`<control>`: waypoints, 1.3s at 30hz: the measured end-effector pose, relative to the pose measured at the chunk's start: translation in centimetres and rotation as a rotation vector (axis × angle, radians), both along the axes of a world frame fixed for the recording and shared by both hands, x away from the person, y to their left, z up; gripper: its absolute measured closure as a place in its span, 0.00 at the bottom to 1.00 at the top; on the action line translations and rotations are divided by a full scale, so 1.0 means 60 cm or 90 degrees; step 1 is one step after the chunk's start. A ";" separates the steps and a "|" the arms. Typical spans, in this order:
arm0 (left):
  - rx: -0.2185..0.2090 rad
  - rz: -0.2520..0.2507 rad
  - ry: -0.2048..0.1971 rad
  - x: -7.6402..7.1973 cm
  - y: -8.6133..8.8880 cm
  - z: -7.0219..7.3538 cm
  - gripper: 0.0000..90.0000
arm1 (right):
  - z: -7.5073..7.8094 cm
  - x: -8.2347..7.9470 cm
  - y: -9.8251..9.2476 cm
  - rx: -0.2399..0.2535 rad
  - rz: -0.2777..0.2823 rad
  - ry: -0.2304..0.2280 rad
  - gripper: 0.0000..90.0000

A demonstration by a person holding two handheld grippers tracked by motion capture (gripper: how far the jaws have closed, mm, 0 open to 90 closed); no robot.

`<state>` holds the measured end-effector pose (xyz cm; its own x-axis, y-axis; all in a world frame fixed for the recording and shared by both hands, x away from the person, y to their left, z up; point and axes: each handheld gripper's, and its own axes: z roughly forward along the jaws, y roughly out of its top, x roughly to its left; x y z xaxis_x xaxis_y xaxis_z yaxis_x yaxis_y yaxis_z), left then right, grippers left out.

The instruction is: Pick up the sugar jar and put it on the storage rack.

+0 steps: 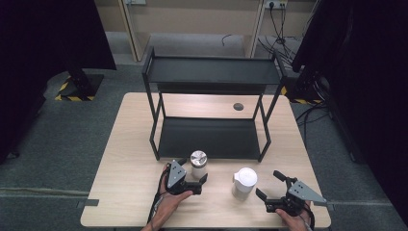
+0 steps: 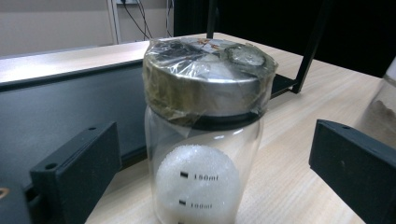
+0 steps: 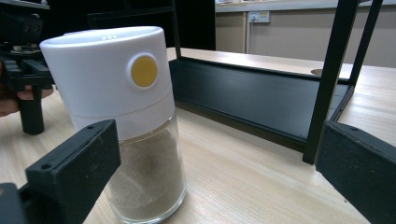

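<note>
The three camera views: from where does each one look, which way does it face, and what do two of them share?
High view: above the person's side, looking forward and down on the table; both forearms, left gripper and right gripper show.
Left gripper view: rides the left gripper, looks along its open jaws at the steel-lidded jar standing between them.
Right gripper view: rides the right gripper, faces the white-capped shaker and the black rack; its jaws stand open.
Shared: both gripper views show the rack's lower shelf.
</note>
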<state>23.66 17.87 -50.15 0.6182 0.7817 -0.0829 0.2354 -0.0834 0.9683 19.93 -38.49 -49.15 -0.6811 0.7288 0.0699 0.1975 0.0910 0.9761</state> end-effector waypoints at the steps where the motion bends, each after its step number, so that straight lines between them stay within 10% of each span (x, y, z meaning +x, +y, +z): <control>1: 0.003 -0.001 0.000 0.003 -0.002 0.000 0.02 | 0.000 0.000 0.000 0.000 0.000 0.000 0.00; 39: 0.029 -0.015 -0.004 0.038 -0.010 0.008 0.34 | -0.002 0.001 -0.002 0.008 0.002 0.004 0.01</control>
<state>25.93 17.28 -49.69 0.6371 0.7695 -0.0441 0.2273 -0.1329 0.9647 20.00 -38.58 -49.25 -0.6831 0.7255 0.0832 0.2031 0.0793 0.9759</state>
